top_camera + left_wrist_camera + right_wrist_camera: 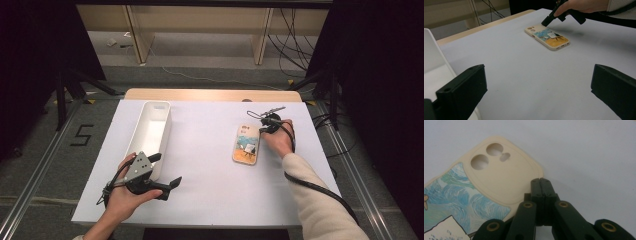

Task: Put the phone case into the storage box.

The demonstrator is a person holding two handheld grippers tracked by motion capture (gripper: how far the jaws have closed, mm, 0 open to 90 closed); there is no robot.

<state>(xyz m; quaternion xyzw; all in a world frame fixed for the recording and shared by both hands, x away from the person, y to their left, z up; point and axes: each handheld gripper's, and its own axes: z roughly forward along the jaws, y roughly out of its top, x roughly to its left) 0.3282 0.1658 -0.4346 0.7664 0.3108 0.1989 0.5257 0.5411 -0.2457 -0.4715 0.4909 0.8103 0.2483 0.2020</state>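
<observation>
From the high view, your right gripper (264,126) sits at the far right corner of the phone case (246,144), which lies flat on the white table (210,175), picture side up, well to the right of the long white tray (150,135); your left gripper (167,170) rests near the front left of the table, just beside the tray's near end, its jaws spread wide with nothing between them. In the left gripper view, your two black jaws stand far apart over bare table, the tray's wall (431,65) shows at the left edge, and farther off the phone case (547,37) lies with its camera holes toward the far side, while your right gripper's tip (547,21) comes down at that far corner, either touching it or just short of it. In the right gripper view, your jaws are pressed fully together with nothing clamped, their joined tip (541,182) at the cream edge of the phone case (499,177), beside the camera cut-outs (489,155)
</observation>
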